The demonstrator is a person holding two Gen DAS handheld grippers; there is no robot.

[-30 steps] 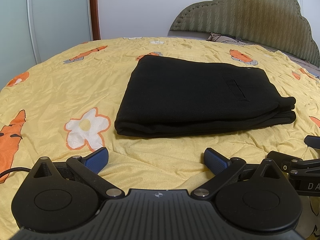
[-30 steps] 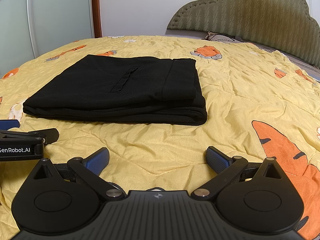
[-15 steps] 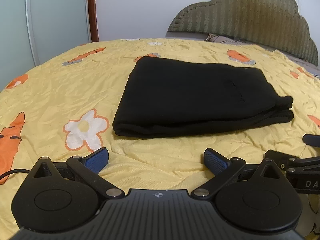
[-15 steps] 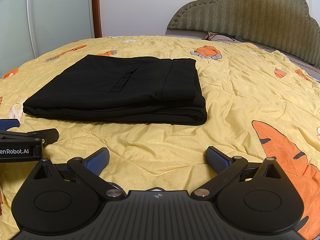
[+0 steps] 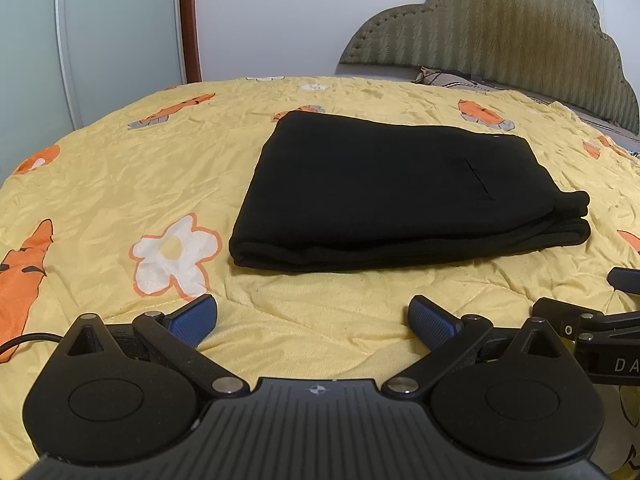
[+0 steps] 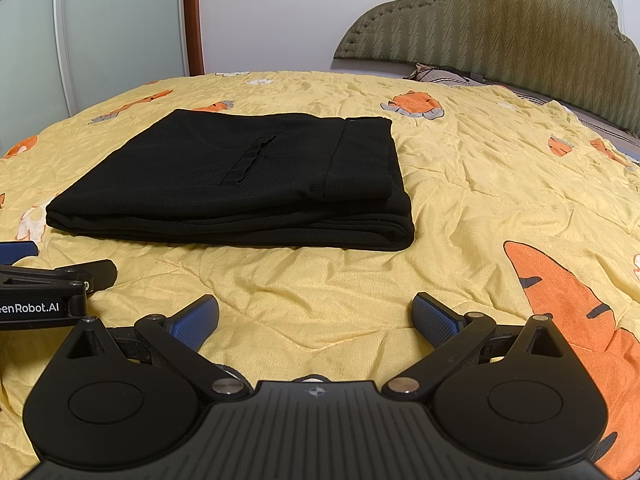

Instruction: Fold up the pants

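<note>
Two claws, both spread wide, both empty. Left claw (image 5: 313, 316) and right claw (image 6: 316, 316) low over yellow bedspread (image 6: 500, 184), side by side. Black pants (image 5: 384, 188) straight ahead of each claw, apart from the fingertips, lying flat as a tidy rectangular stack of several layers. Pocket slit (image 6: 248, 158) on top layer.

Likely soft, limp, light; knit-looking cloth, not slippery, nothing fragile. Stack apt to slump or splay if lifted by one layer. Best grip, judging from here: near edge, pinching all layers together, one claw toward each near corner. Fold looks essentially finished.
</note>
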